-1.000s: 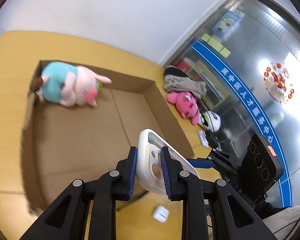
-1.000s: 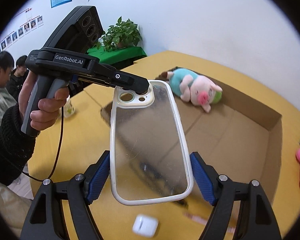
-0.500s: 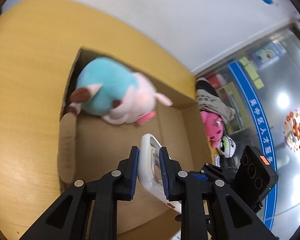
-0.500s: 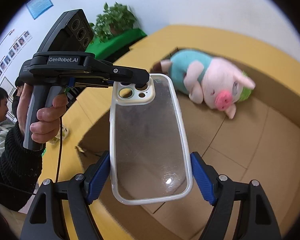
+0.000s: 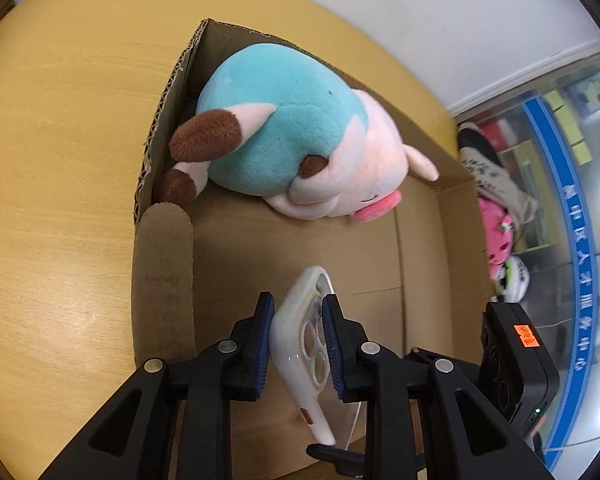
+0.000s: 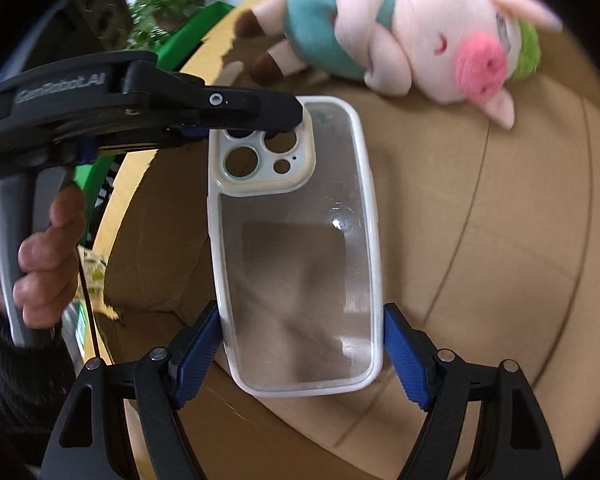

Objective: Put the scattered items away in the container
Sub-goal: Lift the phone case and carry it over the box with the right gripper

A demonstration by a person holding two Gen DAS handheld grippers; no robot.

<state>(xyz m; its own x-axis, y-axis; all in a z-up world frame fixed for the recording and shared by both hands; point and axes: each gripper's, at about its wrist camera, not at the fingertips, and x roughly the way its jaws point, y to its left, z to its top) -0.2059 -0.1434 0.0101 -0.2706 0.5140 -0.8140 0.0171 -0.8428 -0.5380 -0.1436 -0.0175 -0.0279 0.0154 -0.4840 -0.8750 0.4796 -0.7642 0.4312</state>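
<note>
- Phone case (image 6: pixel 296 248), clear-backed with a white rim, hangs above the floor of the cardboard box (image 5: pixel 364 248), held at both ends; it fills the middle of the right wrist view and shows edge-on at lower centre of the left wrist view (image 5: pixel 300 344).
- Left gripper (image 5: pixel 298 344) is clamped on the camera-cutout end of the case, a blue pad pressed to each face; in the right wrist view it reaches in from the left of the frame (image 6: pixel 276 120), gripped by a bare hand (image 6: pixel 48 264) with a dark sleeve.
- Right gripper (image 6: pixel 300 352) pinches the lower end of the case across its width, blue pads touching both long edges.
- Plush pig (image 5: pixel 296 148), pink with a teal body and brown hooves, lies on its side in the far corner of the box, at the upper middle of the left wrist view and along the top of the right wrist view (image 6: pixel 412 36).
- Box sits on a yellow wooden table (image 5: pixel 60 160).
- More soft toys, one of them pink (image 5: pixel 498 236), lie past the box at the right edge of the left wrist view.
- Green potted plant (image 6: pixel 168 4) shows at the upper left of the right wrist view.
</note>
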